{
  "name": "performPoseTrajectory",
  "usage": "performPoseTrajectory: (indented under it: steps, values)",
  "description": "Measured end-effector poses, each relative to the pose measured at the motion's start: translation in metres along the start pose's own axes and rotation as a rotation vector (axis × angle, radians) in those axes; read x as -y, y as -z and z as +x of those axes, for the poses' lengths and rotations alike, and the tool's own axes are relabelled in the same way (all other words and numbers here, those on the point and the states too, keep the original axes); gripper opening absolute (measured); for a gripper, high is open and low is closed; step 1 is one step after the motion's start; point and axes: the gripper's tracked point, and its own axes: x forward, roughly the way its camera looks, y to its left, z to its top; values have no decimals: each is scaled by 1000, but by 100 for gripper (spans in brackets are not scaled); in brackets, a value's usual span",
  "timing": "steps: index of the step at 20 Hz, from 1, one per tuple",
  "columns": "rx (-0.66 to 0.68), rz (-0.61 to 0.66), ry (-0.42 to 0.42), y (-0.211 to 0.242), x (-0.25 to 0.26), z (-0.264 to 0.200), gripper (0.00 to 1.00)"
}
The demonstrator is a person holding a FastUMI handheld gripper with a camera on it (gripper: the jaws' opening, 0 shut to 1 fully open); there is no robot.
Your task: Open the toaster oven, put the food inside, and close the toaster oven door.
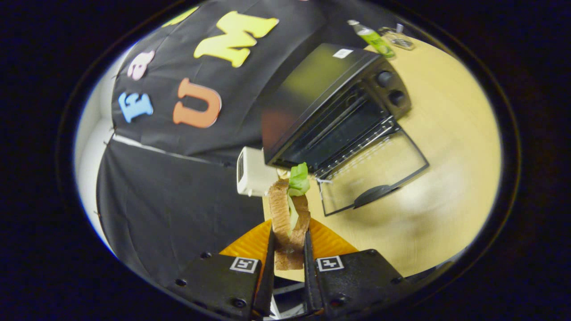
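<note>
Tongs (289,249) pinch a sandwich (290,223), both fingers pressed on its bread sides, lettuce sticking out the far end. Sandwich held above an orange plate (330,243) on the wooden table (446,133). Toaster oven (334,102) just beyond, door (374,171) dropped open flat. White box (252,171) left of it; green bottle (372,39) far behind.

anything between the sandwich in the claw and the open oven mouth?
Gripper view: the claw is shut on the sandwich. Between it and the toaster oven lies only bare table; the lowered door sits alongside.
</note>
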Motion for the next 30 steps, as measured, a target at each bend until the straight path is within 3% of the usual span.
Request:
performPoseTrajectory:
  steps: [7,11,19,24,30]
  values:
    - [226,222,-67,-62,55,47,34]
    - [329,273,-157,-92,55,84,34]
    - [440,325,-177,-119,56,148,34]
    - [447,194,-96,-125,50,163,49]
    - [351,-41,108,-116,55,163,64]
